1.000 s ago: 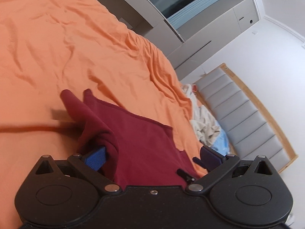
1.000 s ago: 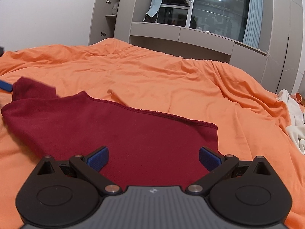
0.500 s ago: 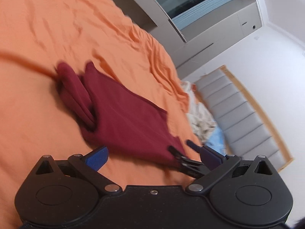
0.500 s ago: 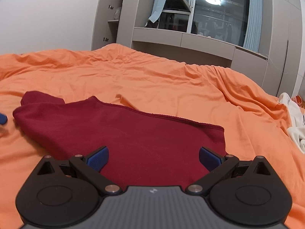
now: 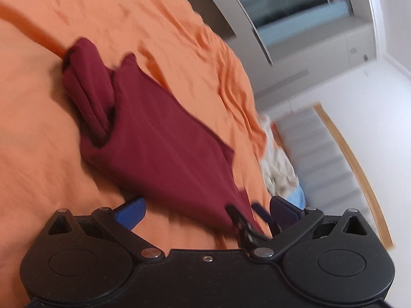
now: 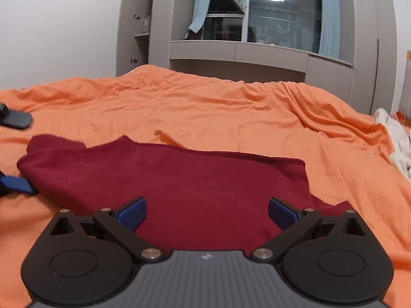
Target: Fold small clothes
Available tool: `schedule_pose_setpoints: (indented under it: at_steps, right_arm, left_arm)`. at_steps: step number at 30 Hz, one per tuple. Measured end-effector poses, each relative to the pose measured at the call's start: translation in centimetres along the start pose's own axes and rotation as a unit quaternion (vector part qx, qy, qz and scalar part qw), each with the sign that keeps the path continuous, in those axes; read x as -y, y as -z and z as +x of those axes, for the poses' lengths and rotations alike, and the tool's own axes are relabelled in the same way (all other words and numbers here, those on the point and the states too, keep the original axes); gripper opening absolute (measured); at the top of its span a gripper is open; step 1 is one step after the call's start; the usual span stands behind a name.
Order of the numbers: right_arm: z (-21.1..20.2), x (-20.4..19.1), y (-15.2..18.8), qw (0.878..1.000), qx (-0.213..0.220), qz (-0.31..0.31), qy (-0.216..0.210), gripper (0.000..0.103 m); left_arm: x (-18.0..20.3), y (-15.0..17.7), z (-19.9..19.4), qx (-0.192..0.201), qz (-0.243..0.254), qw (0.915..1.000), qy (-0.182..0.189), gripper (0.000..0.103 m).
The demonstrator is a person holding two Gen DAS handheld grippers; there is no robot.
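A dark red garment (image 5: pixel 159 138) lies folded on the orange bed sheet (image 5: pixel 38 154), with a rolled sleeve at its far left end. My left gripper (image 5: pixel 206 209) is open and empty, just off the garment's near edge. In the right wrist view the garment (image 6: pixel 195 179) lies flat and wide. My right gripper (image 6: pixel 206 214) is open and empty, low over the garment's near part. The left gripper's blue fingertip (image 6: pixel 15 184) shows at the left edge beside the garment's end.
A pile of white and light clothes (image 5: pixel 280 169) lies at the bed's right side, also in the right wrist view (image 6: pixel 398 138). A grey padded headboard (image 5: pixel 331 159) stands behind it. Grey cabinets and a window (image 6: pixel 269 25) stand past the bed's far edge.
My left gripper let go of the garment's sleeve end and drew back to the near side. The garment now lies flat. My right gripper lifted slightly and stayed open.
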State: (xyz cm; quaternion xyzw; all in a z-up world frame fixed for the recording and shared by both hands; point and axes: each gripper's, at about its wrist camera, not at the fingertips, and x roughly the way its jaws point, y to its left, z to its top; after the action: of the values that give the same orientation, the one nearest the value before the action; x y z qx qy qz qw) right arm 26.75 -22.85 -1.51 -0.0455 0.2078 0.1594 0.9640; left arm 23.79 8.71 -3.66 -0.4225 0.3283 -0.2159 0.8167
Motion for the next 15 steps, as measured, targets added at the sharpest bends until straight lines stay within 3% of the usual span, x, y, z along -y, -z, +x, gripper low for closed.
schedule_pose_setpoints:
  at_steps: [4, 8, 15]
  right_arm:
    - [1.0, -0.6, -0.3, 1.000, -0.002, 0.002, -0.001, 0.103]
    - [1.3, -1.5, 0.0, 1.000, -0.002, -0.012, 0.006, 0.103]
    - [1.0, -3.0, 0.2, 0.999, 0.019, -0.045, 0.001, 0.103]
  left_arm:
    - [0.7, -0.2, 1.0, 0.049, 0.005, 0.9978, -0.044, 0.102]
    - [1.8, -0.9, 2.6, 0.070, 0.027, 0.9928, -0.093, 0.102]
    - [0.5, -1.7, 2.7, 0.100, -0.011, 0.9887, -0.111, 0.102]
